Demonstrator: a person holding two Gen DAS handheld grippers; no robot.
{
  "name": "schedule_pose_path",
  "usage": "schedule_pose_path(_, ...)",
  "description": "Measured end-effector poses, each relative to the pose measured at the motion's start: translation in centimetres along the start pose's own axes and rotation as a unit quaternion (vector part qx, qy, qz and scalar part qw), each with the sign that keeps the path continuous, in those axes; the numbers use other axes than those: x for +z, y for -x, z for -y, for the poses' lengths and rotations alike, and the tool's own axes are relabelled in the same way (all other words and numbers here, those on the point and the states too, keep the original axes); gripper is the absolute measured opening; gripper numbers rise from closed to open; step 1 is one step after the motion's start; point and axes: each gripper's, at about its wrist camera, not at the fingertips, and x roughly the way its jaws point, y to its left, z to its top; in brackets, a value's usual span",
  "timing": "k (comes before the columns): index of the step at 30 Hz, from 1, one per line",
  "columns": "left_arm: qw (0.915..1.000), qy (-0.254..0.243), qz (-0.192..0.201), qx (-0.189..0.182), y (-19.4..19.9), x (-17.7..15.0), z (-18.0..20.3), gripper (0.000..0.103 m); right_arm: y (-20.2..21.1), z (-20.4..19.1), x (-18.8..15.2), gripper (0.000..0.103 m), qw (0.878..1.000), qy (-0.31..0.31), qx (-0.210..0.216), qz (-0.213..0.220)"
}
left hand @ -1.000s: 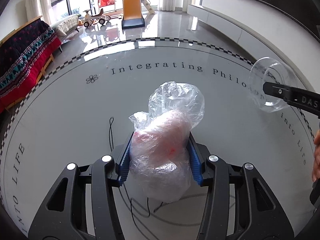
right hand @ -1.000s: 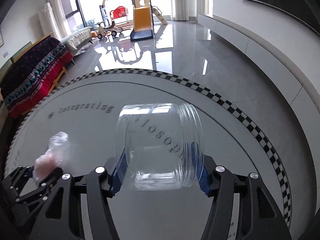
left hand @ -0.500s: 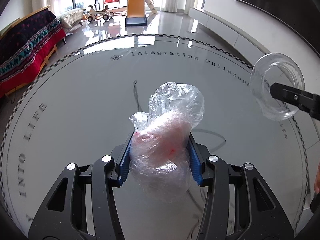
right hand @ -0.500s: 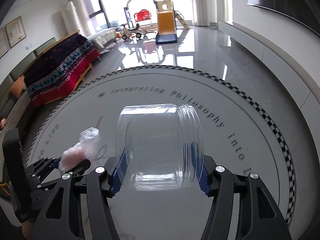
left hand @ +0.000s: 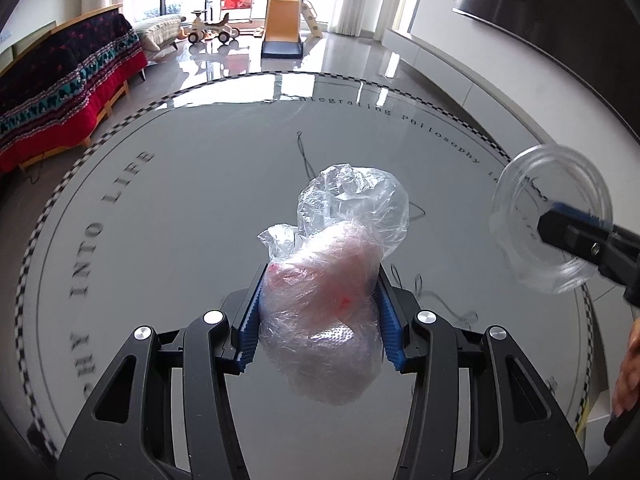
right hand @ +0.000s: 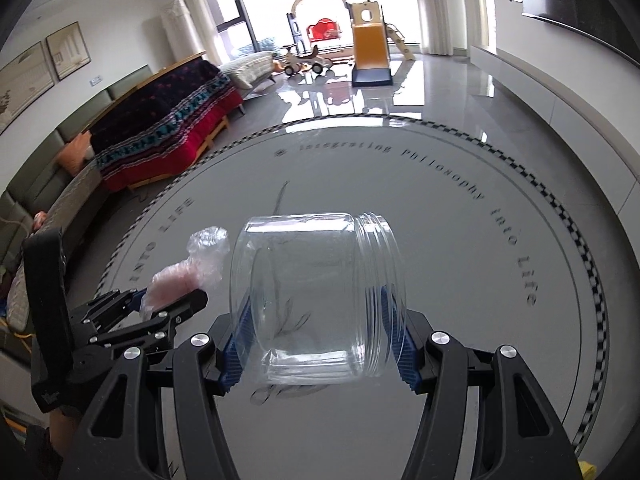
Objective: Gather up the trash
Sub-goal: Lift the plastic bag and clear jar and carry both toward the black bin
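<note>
My left gripper (left hand: 320, 316) is shut on a crumpled clear plastic bag (left hand: 332, 280) with pink stuff inside, held above the round glass table (left hand: 160, 208). My right gripper (right hand: 318, 328) is shut on an empty clear plastic jar (right hand: 316, 300), lying on its side with its threaded mouth to the right. In the left wrist view the jar (left hand: 552, 224) hangs at the right, mouth facing me, with the right gripper (left hand: 576, 236) on it. In the right wrist view the bag (right hand: 188, 276) and left gripper (right hand: 168, 300) are at the lower left.
The table carries printed lettering and a checkered border (right hand: 592, 248). A thin black cord (left hand: 304, 156) lies on or under the glass. A sofa with a red patterned blanket (right hand: 168, 136) stands left. A toy slide (right hand: 370, 48) stands far back on the glossy floor.
Both grippers have risen and tilted up, so more of the table and room shows. Each keeps its hold on the bag and the jar. The jar has drawn slightly nearer the bag.
</note>
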Motion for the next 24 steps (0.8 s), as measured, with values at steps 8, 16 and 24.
schedule_pose_path(8,0.9996,0.017,0.02,0.004,5.0,-3.7,-2.0,0.048,1.7,-4.0,-4.0,0.061,0.999,0.021,0.025,-0.011)
schedule_pose_path(16,0.9988,0.037,0.03,0.005,8.7,-8.0,-4.0,0.049,2.7,-8.1,-7.2,0.061,0.997,0.034,0.063,-0.016)
schedule_pose_path(24,0.9965,0.069,0.04,0.026,12.2,-12.5,-7.6,0.049,2.6,-13.4,-10.4,0.061,0.991,0.049,0.117,-0.035)
